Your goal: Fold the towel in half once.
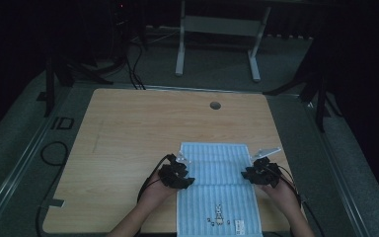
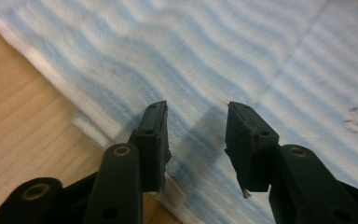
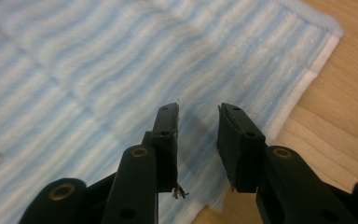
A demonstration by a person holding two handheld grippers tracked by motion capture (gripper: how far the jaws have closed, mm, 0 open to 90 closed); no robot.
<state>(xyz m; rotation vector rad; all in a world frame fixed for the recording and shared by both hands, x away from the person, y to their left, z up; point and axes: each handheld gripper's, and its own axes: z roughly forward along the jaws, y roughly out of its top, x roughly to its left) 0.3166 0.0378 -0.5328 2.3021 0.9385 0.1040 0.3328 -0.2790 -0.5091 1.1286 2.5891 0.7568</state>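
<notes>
Item: blue-and-white striped towel [image 1: 218, 185], flat on the wooden worktop [image 1: 128, 128] at its near edge, judged light, limp and non-slip, best pinched at its side hems, where the left claw [image 1: 180, 173] and right claw [image 1: 256, 173] hover narrowly parted, empty.

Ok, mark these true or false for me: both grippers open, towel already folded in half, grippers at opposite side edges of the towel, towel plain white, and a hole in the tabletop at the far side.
1. Both grippers are open. True: the left gripper and right gripper each show a gap between the jaws.
2. The towel is folded in half. False: it lies spread flat, with only crease lines.
3. The grippers are at opposite side edges of the towel. True.
4. The towel is plain white. False: it is blue and white striped, with a small printed figure.
5. The table has a hole at the far side. True.
</notes>
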